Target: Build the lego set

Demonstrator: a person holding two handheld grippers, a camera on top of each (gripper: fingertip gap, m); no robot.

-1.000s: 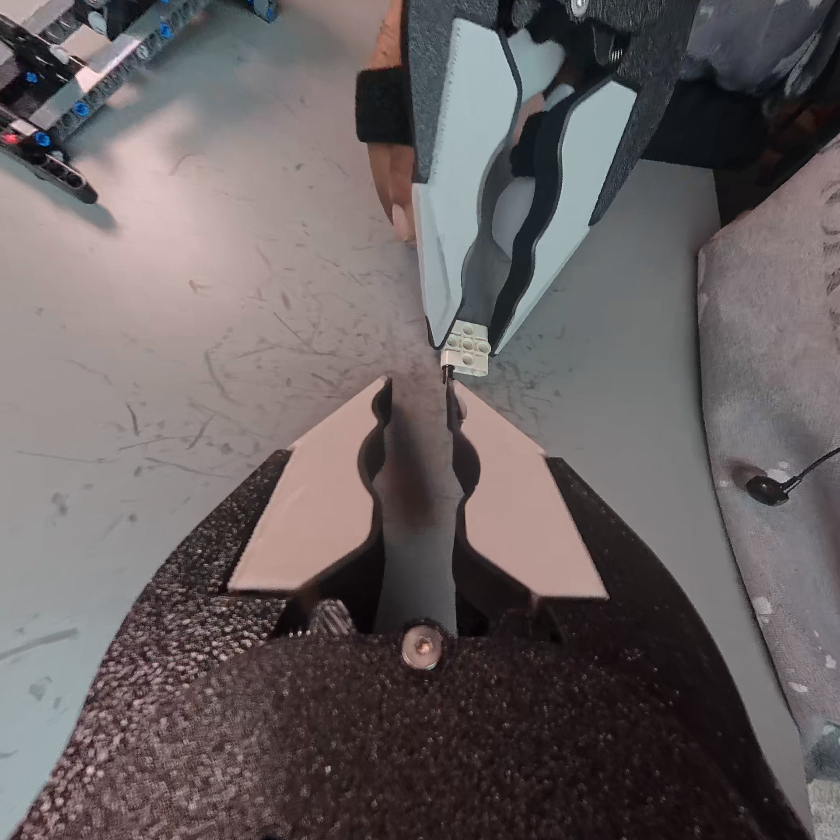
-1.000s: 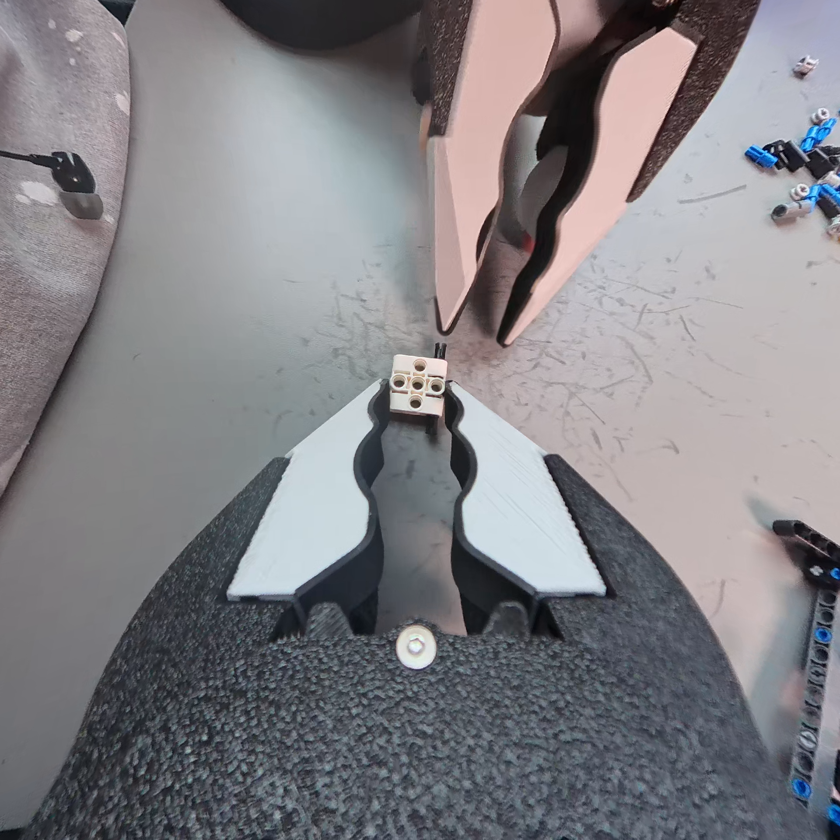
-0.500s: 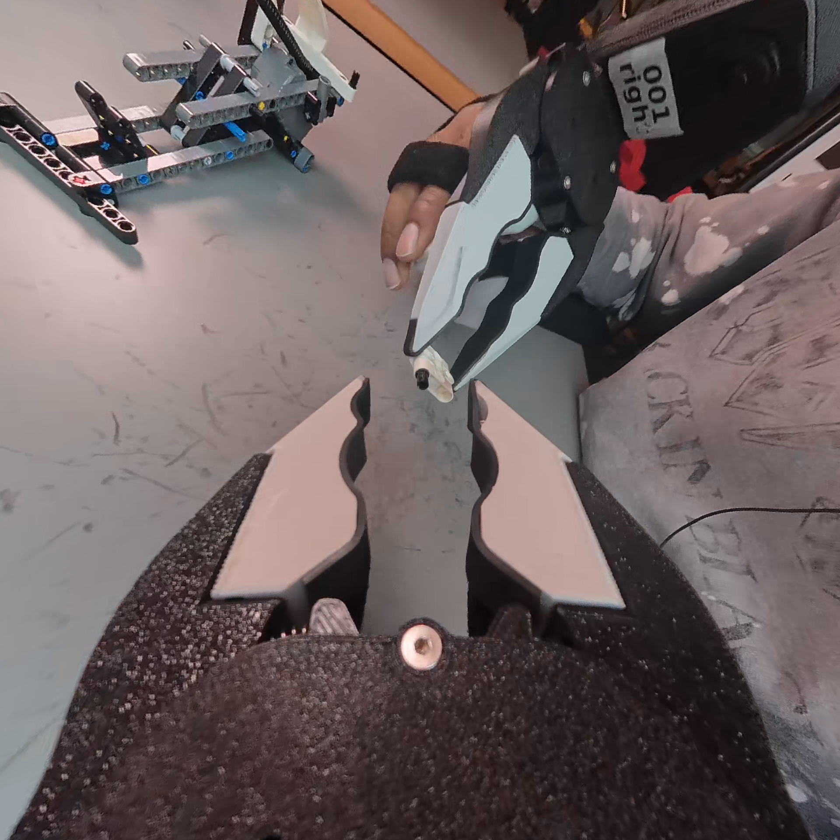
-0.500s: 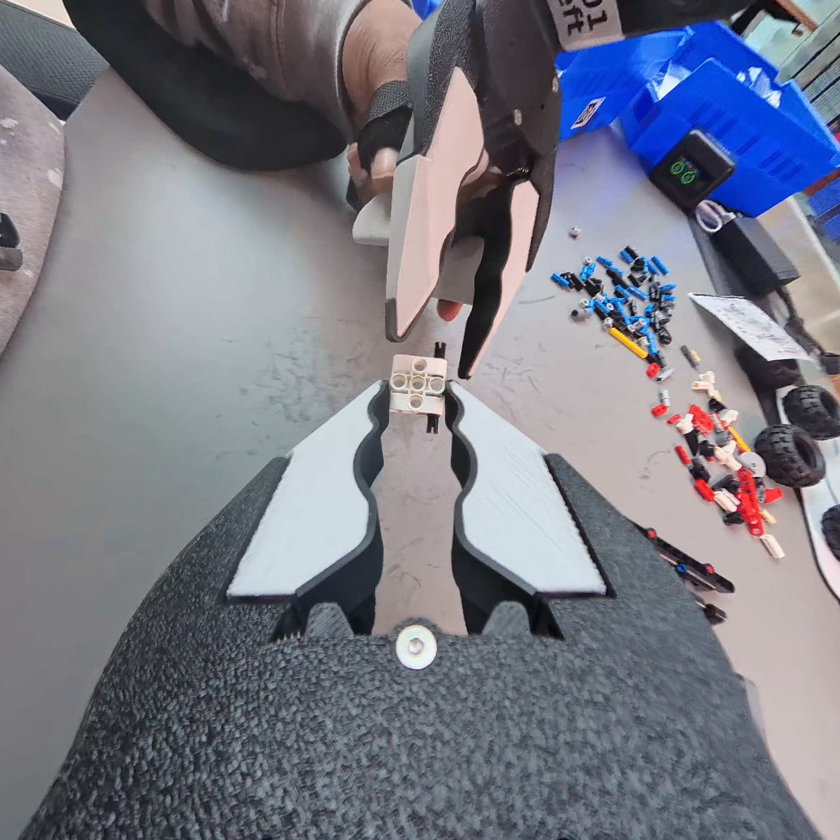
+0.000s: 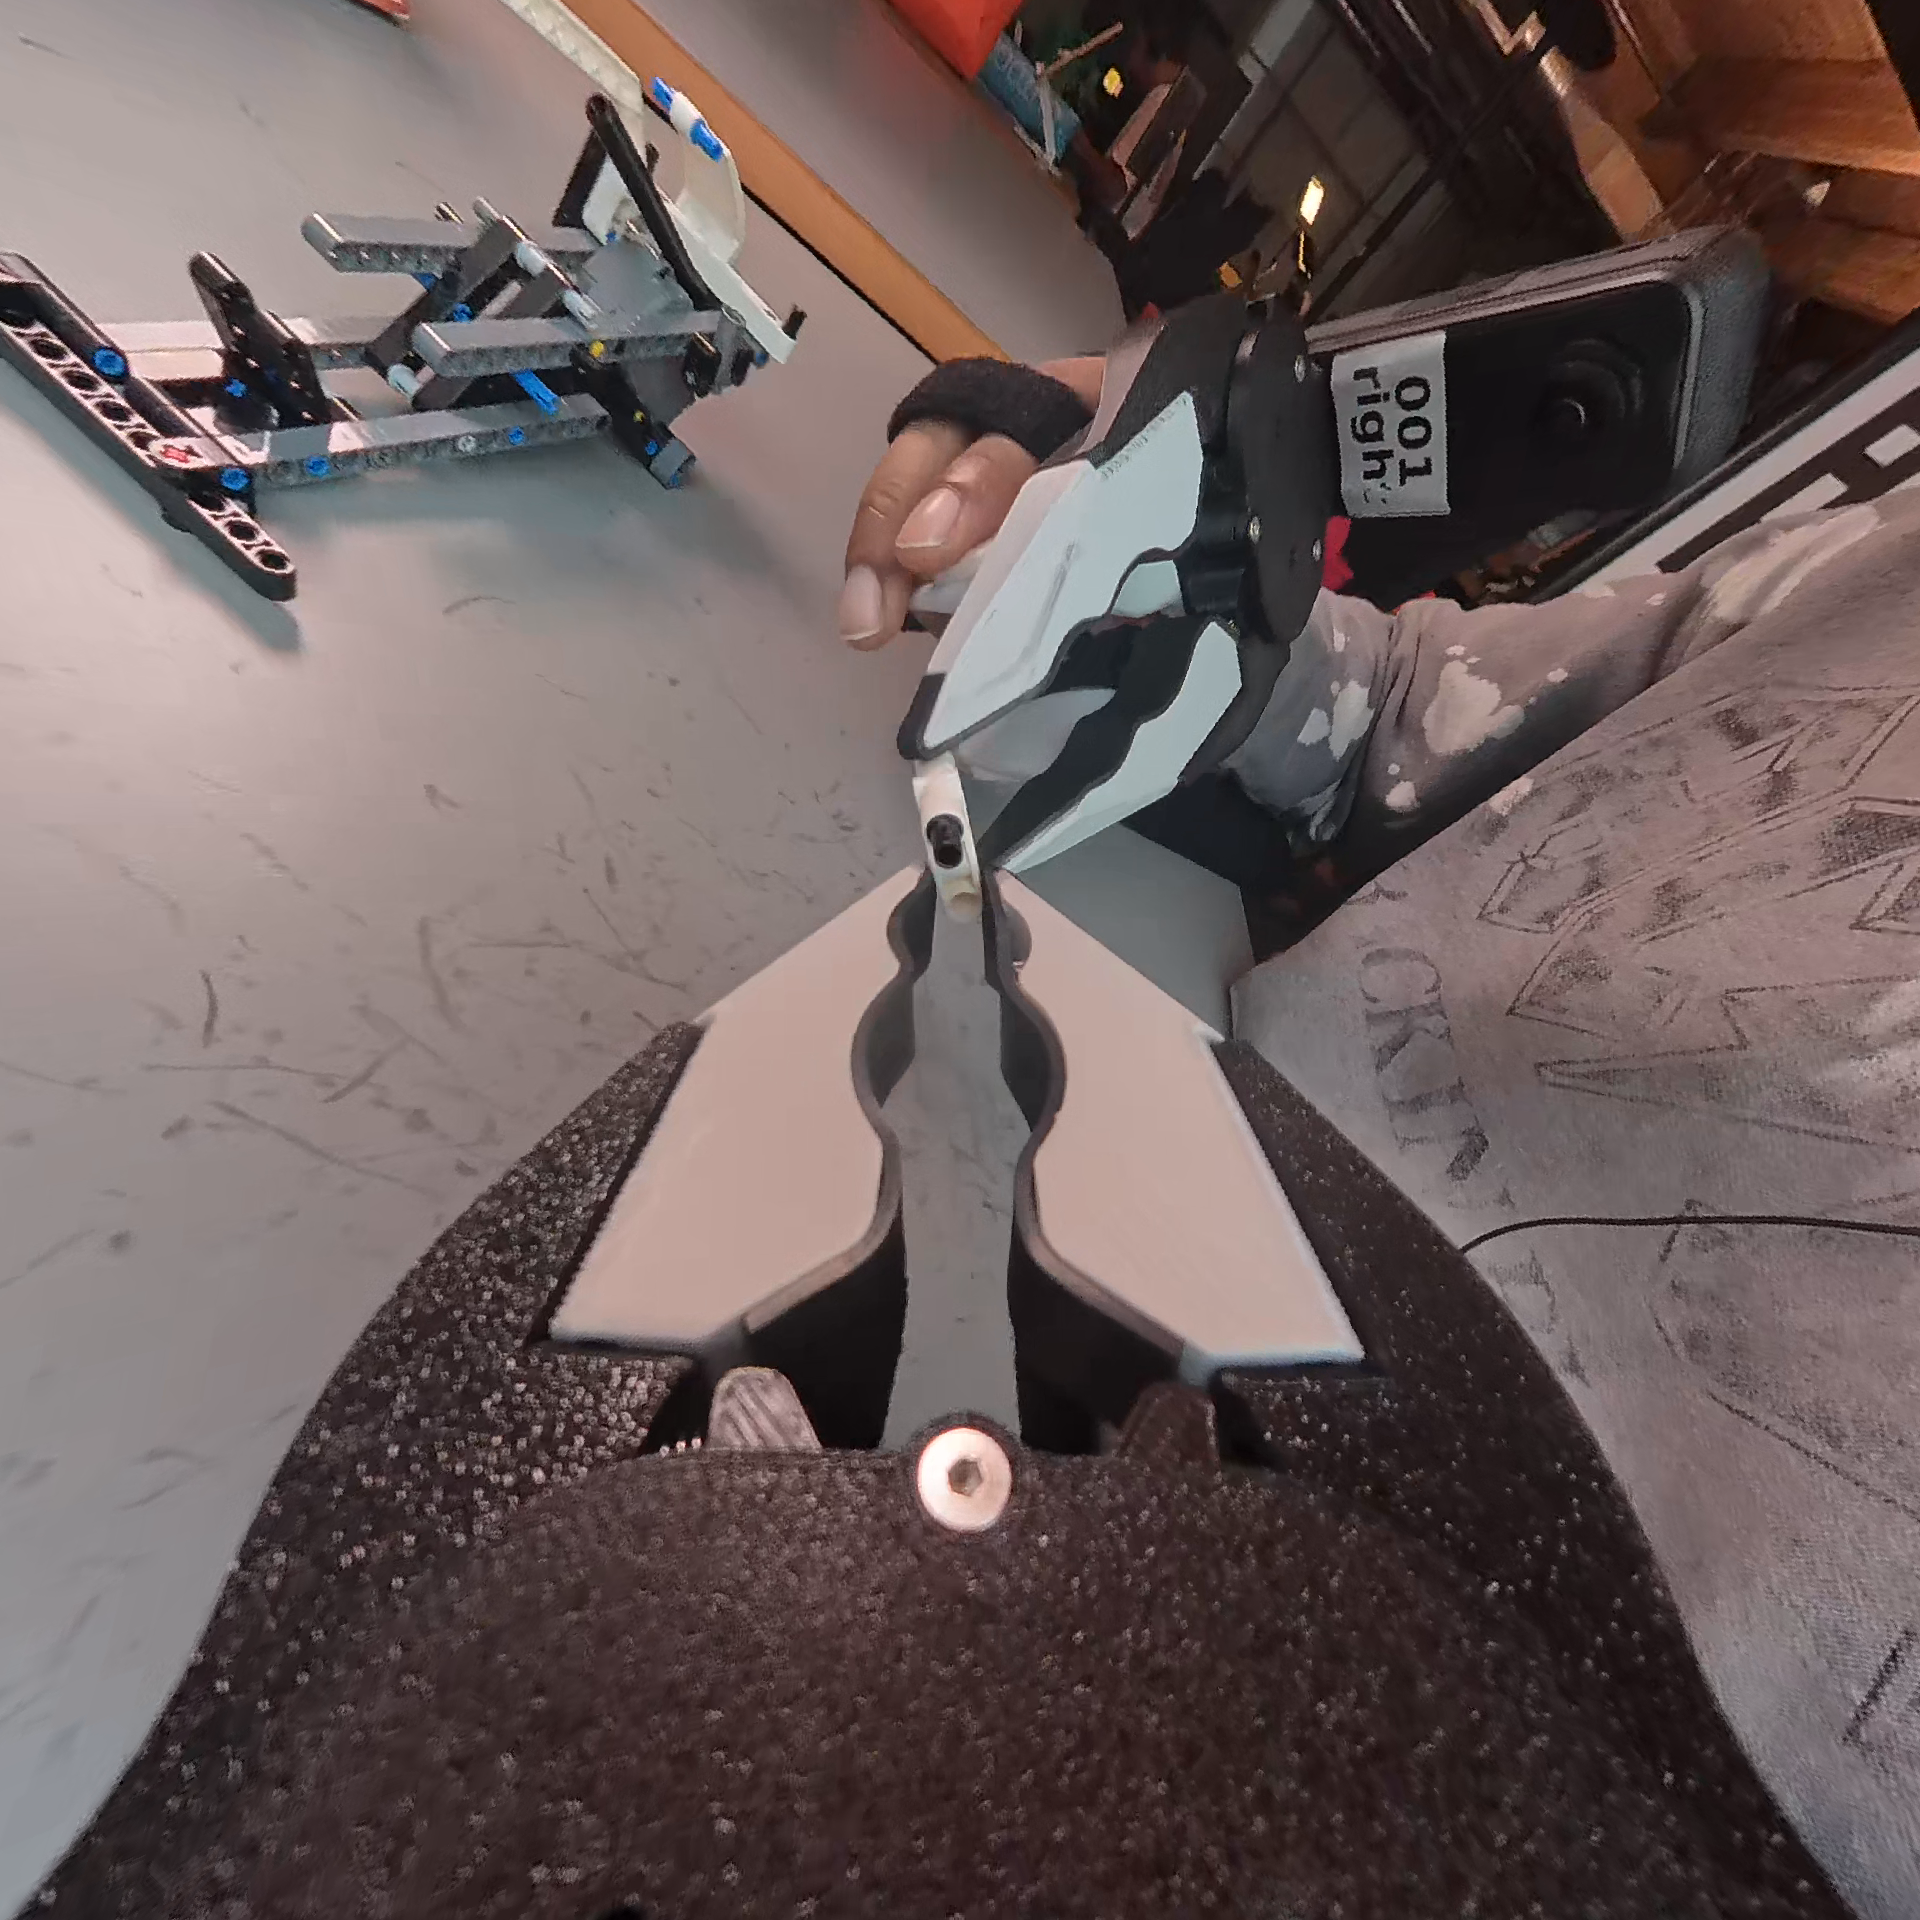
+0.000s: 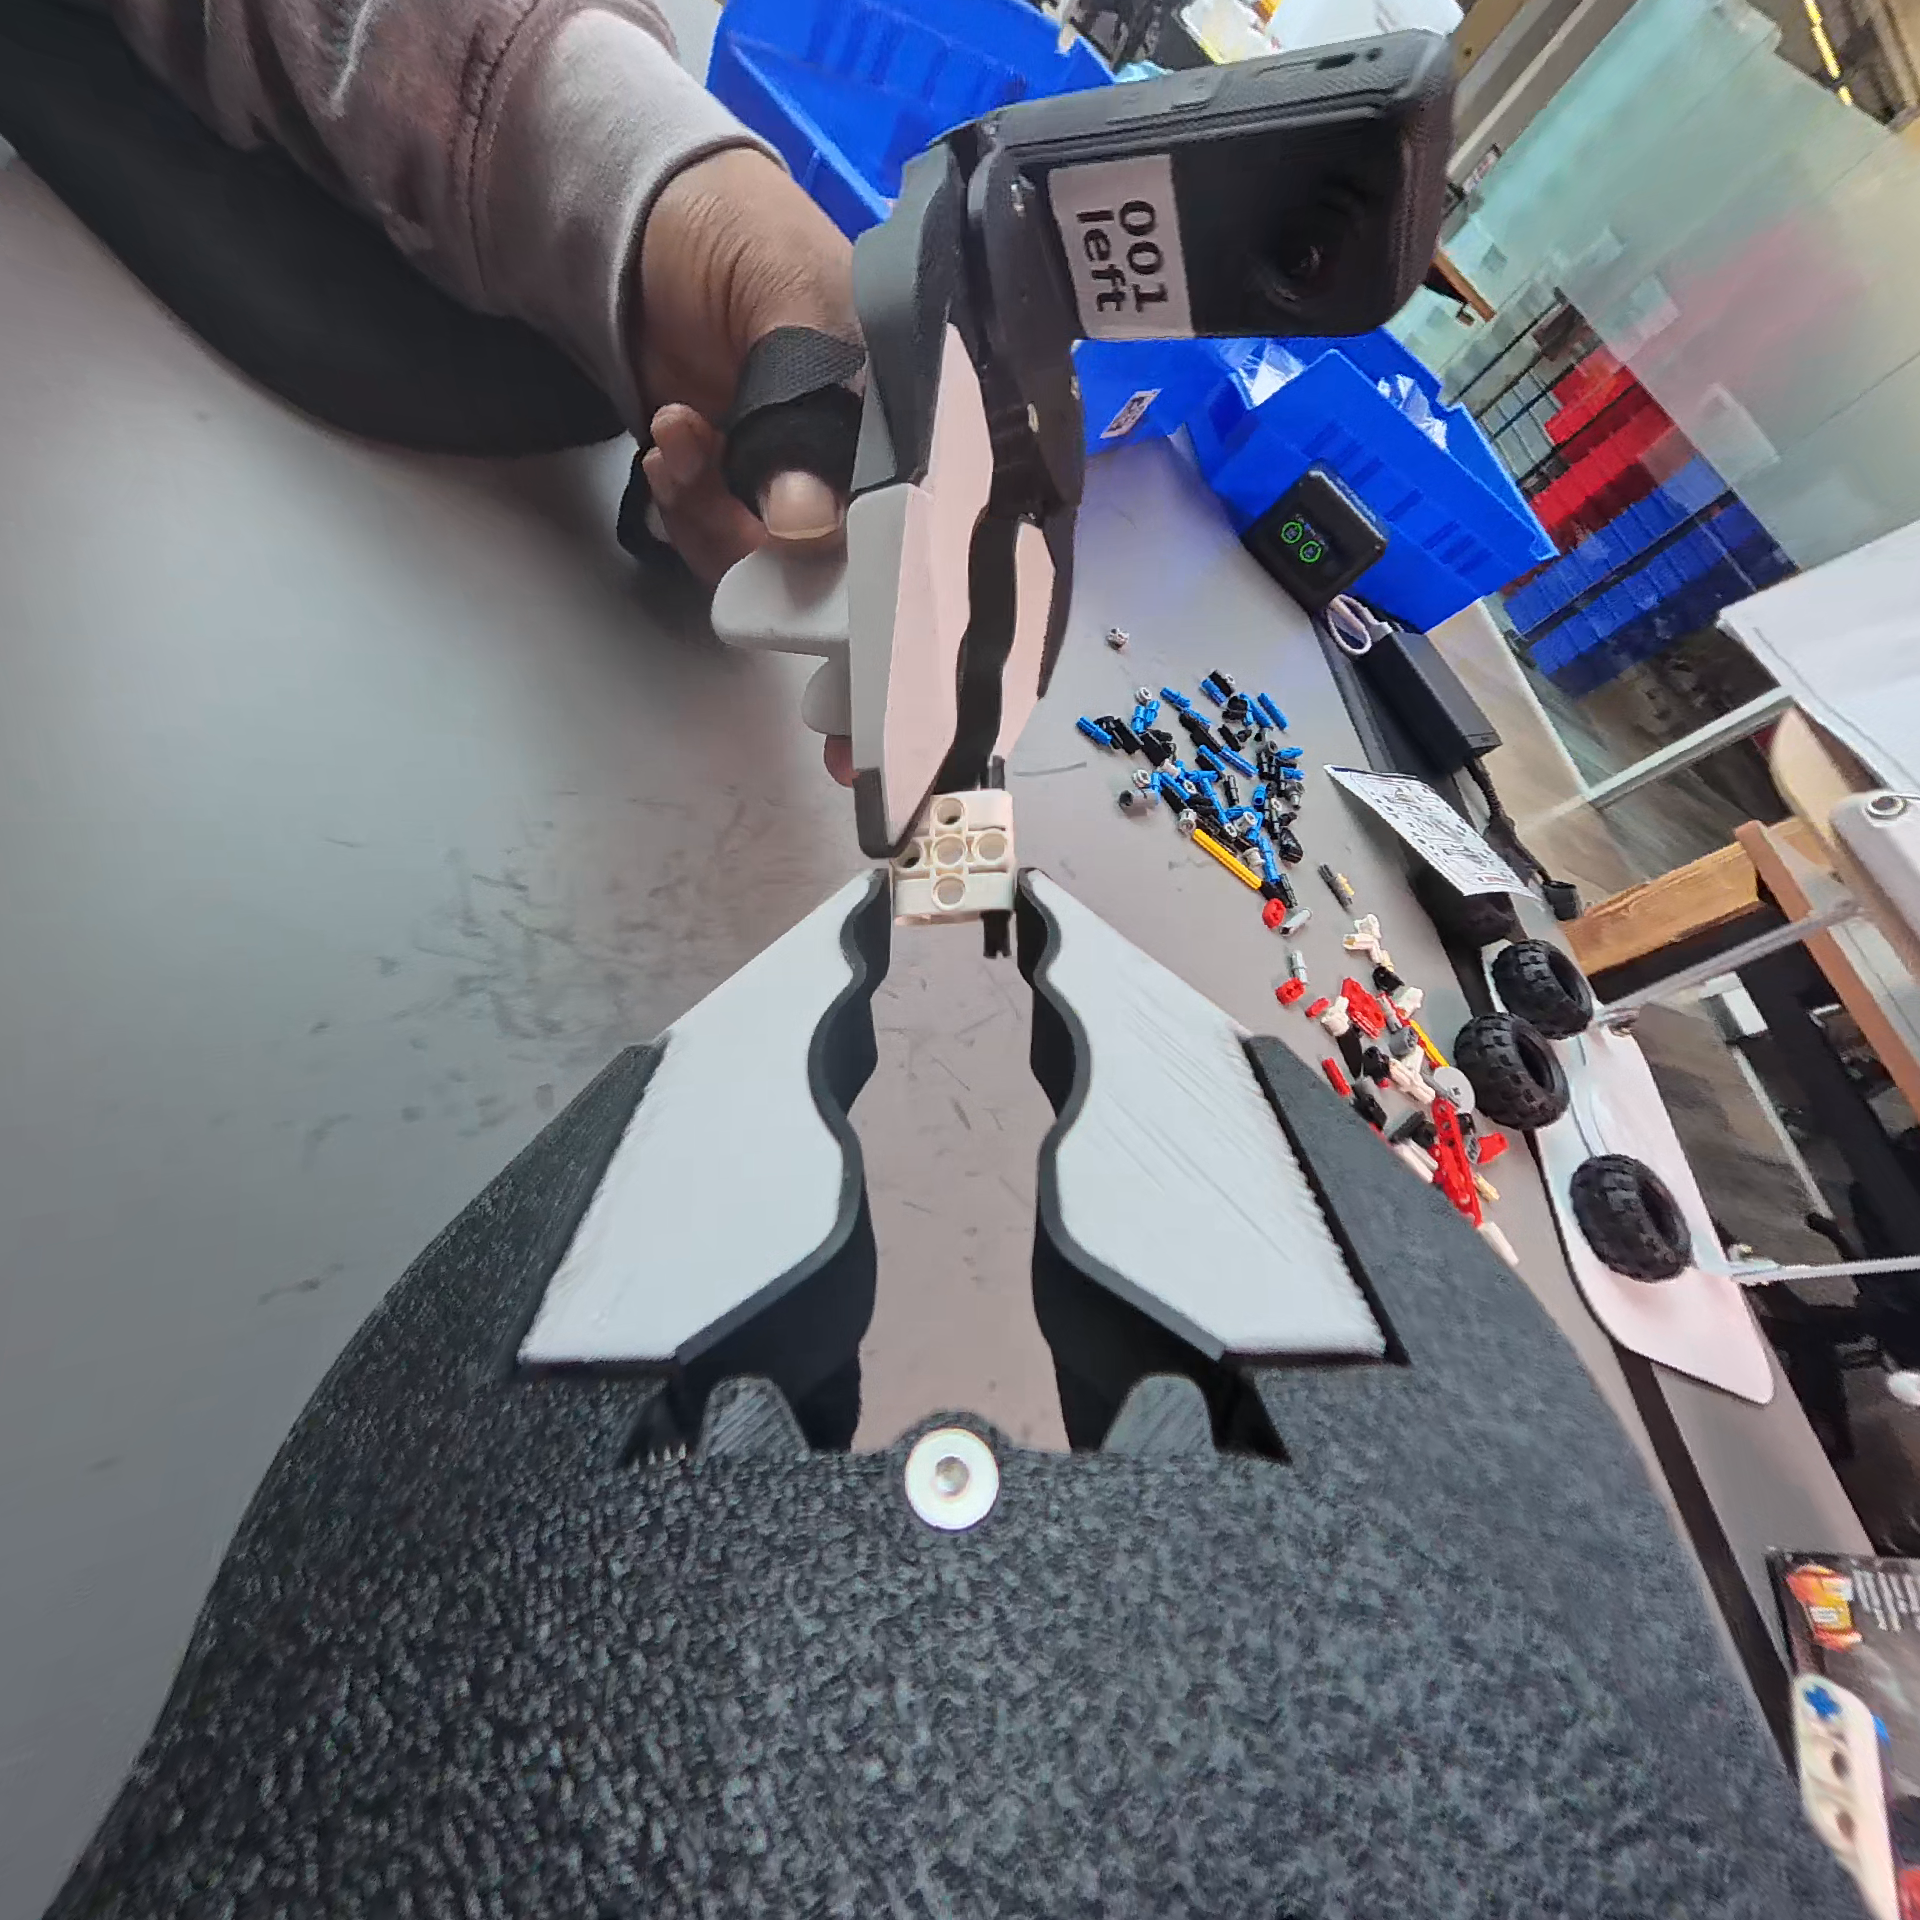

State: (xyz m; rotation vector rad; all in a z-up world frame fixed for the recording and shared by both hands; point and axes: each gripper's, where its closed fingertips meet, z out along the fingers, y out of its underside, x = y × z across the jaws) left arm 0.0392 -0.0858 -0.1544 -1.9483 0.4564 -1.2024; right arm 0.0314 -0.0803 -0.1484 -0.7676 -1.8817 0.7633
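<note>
Lego connector [image 6: 952, 854], white, pinched between both grippers: right gripper [image 6: 952, 894] clamps it, left gripper [image 5: 956, 899] nips its end.

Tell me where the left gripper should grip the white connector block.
Take the white connector block by its free end, coming from opposite the right gripper, which pinches its near end. Close on the flat side faces, probably clear of the black pin sticking out.
</note>
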